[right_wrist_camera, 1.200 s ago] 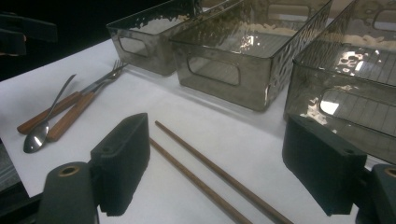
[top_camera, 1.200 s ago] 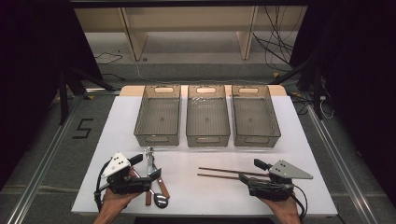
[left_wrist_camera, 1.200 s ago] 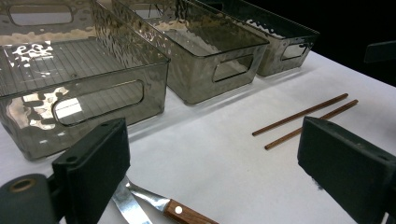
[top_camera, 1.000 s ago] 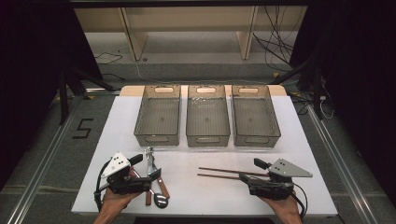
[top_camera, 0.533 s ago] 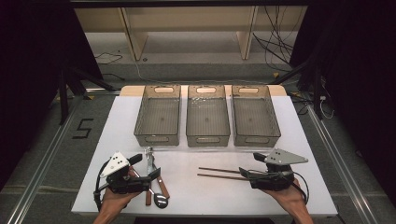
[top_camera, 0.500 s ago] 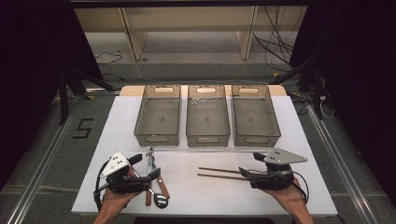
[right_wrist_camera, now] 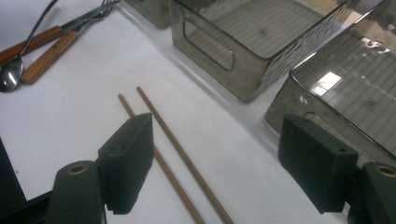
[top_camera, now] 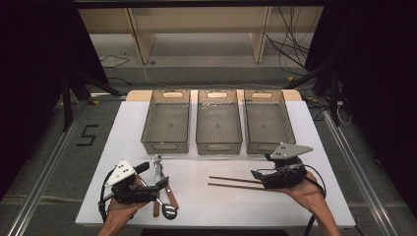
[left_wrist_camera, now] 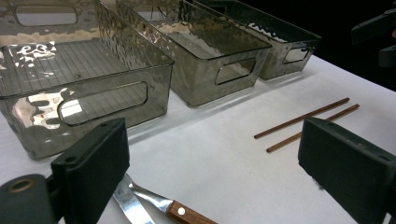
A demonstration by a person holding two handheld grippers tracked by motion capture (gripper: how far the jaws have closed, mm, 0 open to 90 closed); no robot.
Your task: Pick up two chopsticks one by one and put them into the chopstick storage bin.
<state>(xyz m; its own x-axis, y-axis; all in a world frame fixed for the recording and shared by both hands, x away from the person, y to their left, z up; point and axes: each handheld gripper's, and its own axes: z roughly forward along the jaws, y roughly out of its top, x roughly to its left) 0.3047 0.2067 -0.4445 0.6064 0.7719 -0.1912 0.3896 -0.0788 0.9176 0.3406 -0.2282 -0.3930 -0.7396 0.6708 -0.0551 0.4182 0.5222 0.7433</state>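
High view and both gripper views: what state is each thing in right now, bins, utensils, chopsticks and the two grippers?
Left bin: upright, empty.
Middle bin: upright, empty.
Right bin: upright, empty.
Chopsticks: two, lying flat on the table, side by side, not gripped.
Wooden-handled cutlery: lying in a loose pile by the left gripper, not gripped.
Left gripper: open, holding nothing.
Right gripper: open, over the chopsticks' near ends, holding nothing.

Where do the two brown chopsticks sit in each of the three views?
High view: chopsticks lie lower centre, just left of the right gripper.
Left gripper view: chopsticks at right, middle height.
Right gripper view: chopsticks run diagonally through the centre.
Shared landmark: middle bin.
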